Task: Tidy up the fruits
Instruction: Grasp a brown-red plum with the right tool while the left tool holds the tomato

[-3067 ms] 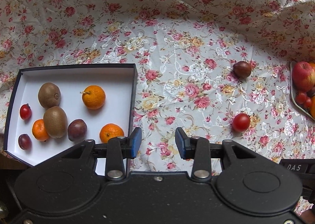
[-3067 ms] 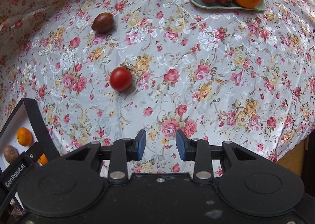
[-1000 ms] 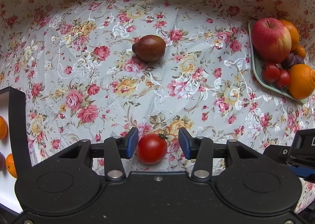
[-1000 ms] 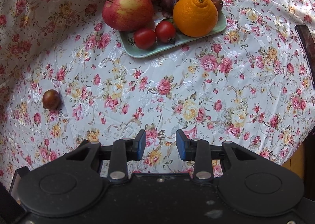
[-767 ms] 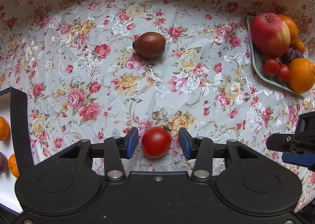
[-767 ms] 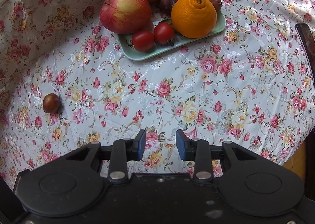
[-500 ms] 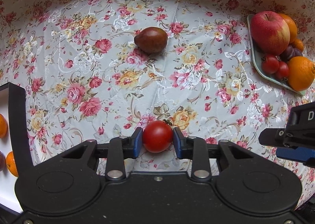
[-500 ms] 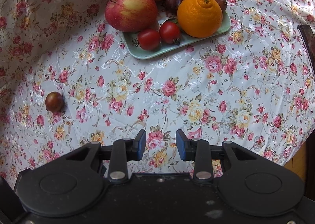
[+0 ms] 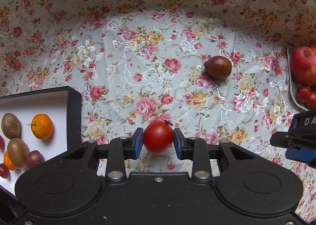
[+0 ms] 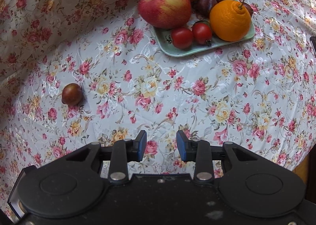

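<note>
My left gripper [image 9: 158, 142] is shut on a red tomato [image 9: 158, 136], held just above the floral tablecloth. A black box with a white inside [image 9: 59, 102] lies at the left and holds kiwis [image 9: 10, 125], a tangerine [image 9: 42, 126] and plums. A brown-red tomato [image 9: 218, 67] lies loose on the cloth; it also shows in the right wrist view [image 10: 72, 94]. My right gripper [image 10: 161, 144] is open and empty above the cloth, in front of a green plate [image 10: 197, 50] with an apple [image 10: 164, 5], oranges, plums and two small tomatoes.
The floral cloth [image 9: 138, 57] rises in folds at the back. The right gripper's body [image 9: 296, 138] shows at the right edge of the left wrist view, below the green plate [image 9: 292, 94].
My left gripper closed on the red tomato and has moved left with it, bringing the box back into view. My right gripper has come closer to the green plate.
</note>
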Tool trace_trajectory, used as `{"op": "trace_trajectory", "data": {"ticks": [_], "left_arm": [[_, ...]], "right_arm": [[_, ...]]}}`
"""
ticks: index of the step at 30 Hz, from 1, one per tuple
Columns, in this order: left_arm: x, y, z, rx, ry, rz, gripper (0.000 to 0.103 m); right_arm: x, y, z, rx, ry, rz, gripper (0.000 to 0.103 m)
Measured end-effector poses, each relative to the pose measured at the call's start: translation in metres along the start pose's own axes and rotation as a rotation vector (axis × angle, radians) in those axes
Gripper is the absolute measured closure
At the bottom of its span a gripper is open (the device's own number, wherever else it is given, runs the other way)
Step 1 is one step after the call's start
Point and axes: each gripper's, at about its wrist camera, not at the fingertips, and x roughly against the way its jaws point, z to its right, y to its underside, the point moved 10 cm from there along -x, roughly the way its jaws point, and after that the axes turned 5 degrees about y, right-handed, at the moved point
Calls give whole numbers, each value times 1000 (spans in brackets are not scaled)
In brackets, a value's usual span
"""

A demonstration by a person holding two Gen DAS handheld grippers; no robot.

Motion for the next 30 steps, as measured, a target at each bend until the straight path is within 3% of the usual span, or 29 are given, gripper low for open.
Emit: {"op": "trace_trajectory", "data": {"ticks": [10, 24, 30], "left_arm": [[4, -13, -23, 11, -21, 25, 62], [8, -17, -56, 71, -19, 27, 62], [10, -16, -68, 82, -17, 26, 62]], "right_arm": [[1, 0, -46, 34, -67, 40, 67], [9, -24, -99, 38, -152, 219, 67], [-2, -24, -122, 66, -201, 237, 67]]}}
